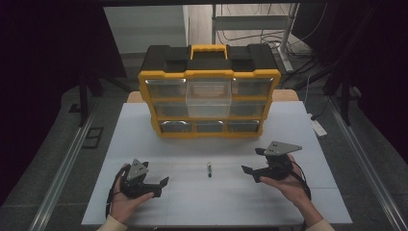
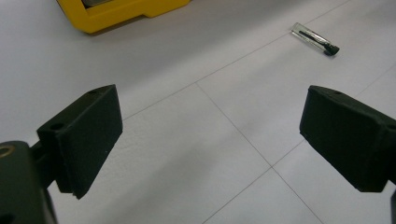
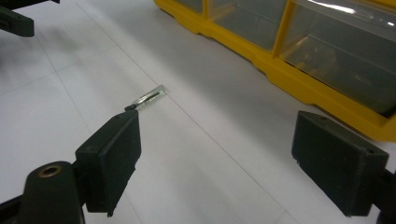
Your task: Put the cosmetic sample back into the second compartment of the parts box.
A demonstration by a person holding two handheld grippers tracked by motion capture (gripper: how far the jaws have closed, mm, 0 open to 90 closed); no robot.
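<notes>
Both claws [image 1: 159, 187] [image 1: 254, 162] agape, vial [image 1: 209, 169] between.

Yellow and black plastic organiser case [image 1: 209, 72]: smooth, clear glossy drawers. White matt table top [image 1: 144, 134]: smooth, faint seams. Small clear glossy vial [image 2: 315, 38]. Black matt gripper pads [image 3: 109, 158].

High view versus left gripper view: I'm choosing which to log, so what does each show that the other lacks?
High view alone: the whole yellow organizer with its middle drawer pulled out, both hands, and the right claw. Left gripper view alone: a close look between the left claw and its wide-apart jaws. Both share: the small clear vial lying on the white table, plus part of the organizer's base.
</notes>
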